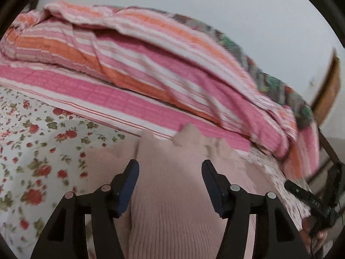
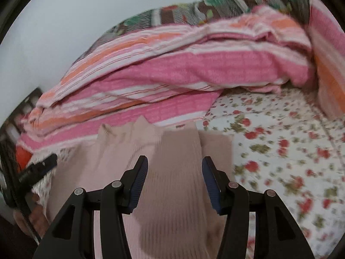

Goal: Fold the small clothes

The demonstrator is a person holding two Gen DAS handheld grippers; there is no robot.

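Note:
A pale pink ribbed knit garment (image 1: pixel 172 183) lies on the flowered bedsheet (image 1: pixel 38 151), its scalloped far edge close to the striped quilt. My left gripper (image 1: pixel 170 164) hovers over it, jaws open, the cloth showing between the blue pads with neither pad pressing on it. In the right wrist view the same garment (image 2: pixel 179 172) lies in ribbed folds, and my right gripper (image 2: pixel 175 159) stands open above it in the same way. Each view catches the other gripper at its edge: the right gripper (image 1: pixel 310 198) and the left gripper (image 2: pixel 36 170), each held by a hand.
A bunched pink, orange and white striped quilt (image 1: pixel 140 64) lies just beyond the garment. Behind it is a green and brown patterned blanket (image 2: pixel 215 2), then a pale wall. A wooden bed frame (image 1: pixel 327 86) stands at the right. The flowered sheet (image 2: pixel 280 151) stretches to the right.

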